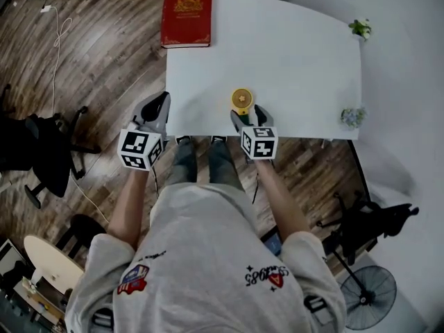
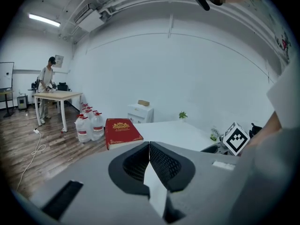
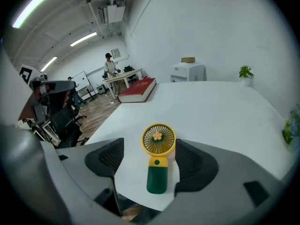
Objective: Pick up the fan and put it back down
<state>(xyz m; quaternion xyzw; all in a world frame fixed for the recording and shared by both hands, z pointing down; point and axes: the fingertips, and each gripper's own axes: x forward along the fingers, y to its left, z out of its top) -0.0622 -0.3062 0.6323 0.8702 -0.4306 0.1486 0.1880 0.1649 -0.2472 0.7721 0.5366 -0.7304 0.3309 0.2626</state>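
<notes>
A: Far left first. What was there?

B: A red book (image 1: 186, 14) lay on the far left corner of the white table (image 1: 298, 54). Nearer the person, the left gripper (image 2: 149, 146) sat at the table's near left corner. Its jaws were pressed together at the tips, nothing pinched.

A: And the fan?

B: The fan (image 3: 158, 159) lay flat on the table close to the near edge, handle toward the person. It had a round yellow grille head with a small flower at the hub, a yellow neck with a button and a dark green handle.

A: The right claw?

B: The right gripper (image 3: 151, 159) was spread wide with the fan between its jaws. The left pad stood clear of the fan; the right pad was just beside the head. I couldn't tell whether that one touched.

A: Farther right?

B: Two small plants (image 1: 352, 116) stood along the table's right edge.
</notes>
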